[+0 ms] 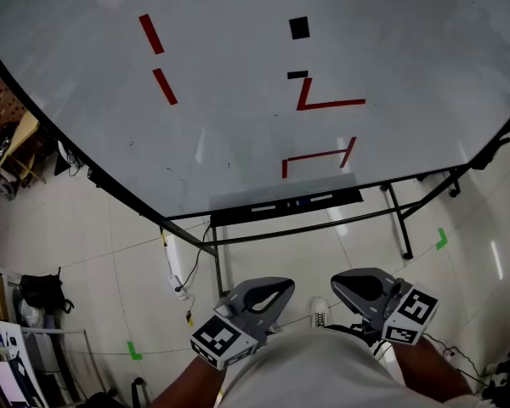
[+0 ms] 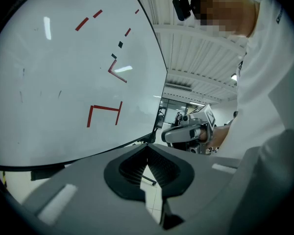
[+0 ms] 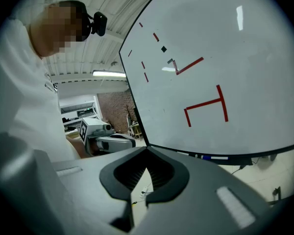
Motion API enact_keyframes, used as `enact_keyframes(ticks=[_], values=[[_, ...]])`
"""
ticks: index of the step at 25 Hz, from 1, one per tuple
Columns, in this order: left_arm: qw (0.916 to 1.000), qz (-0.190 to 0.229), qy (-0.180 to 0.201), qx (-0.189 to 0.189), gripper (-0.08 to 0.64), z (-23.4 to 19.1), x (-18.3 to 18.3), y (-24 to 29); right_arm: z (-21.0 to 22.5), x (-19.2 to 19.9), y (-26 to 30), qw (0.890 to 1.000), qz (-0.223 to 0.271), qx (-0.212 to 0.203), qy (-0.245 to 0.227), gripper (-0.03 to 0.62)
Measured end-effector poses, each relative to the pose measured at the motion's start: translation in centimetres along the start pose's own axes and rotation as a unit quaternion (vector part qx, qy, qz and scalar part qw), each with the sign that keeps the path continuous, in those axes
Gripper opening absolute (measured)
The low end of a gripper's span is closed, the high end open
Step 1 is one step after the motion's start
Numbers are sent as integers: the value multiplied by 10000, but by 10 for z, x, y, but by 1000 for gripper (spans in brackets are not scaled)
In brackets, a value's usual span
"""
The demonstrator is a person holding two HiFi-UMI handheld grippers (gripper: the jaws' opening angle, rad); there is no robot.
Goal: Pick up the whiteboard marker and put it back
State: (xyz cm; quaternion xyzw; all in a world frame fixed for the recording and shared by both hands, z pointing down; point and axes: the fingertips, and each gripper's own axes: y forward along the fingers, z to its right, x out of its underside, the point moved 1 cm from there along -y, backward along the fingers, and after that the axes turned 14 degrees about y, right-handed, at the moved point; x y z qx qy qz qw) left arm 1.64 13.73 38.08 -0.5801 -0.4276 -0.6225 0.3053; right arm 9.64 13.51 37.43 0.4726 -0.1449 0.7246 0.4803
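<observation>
Left gripper [image 1: 276,291] and right gripper [image 1: 348,285]: both closed on nothing, close to the body.
Whiteboard marker [image 1: 299,201] lies well ahead in the tray [image 1: 238,214] under the whiteboard [image 1: 238,126]. Probably light, stiff and slick, so pinch it mid-barrel.

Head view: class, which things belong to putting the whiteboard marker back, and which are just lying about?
Job: whiteboard marker, tray, left tongs, right tongs (both shut, empty).
Lying about: black bag, green floor tape, floor cable.
</observation>
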Motion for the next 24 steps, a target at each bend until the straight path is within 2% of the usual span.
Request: enact_keyframes(ticks=[7, 10, 16, 21, 24], values=[[10000, -12, -53, -68, 17, 1, 0, -1, 2, 1, 3, 10000, -68, -47, -5, 1], [9999, 3, 74, -84, 17, 0, -1, -2, 2, 1, 4, 9999, -107, -78, -50, 0], [9999, -28, -90, -126, 17, 1, -2, 4, 2, 0, 3, 9997, -178, -109, -127, 1], [9998, 34, 143, -93, 17, 2, -6, 5, 9, -6, -3, 9997, -176, -20, -190, 0], [9999, -17, 14, -113, 17, 2, 1, 4, 12, -9, -5, 9997, -162, 14, -197, 1]])
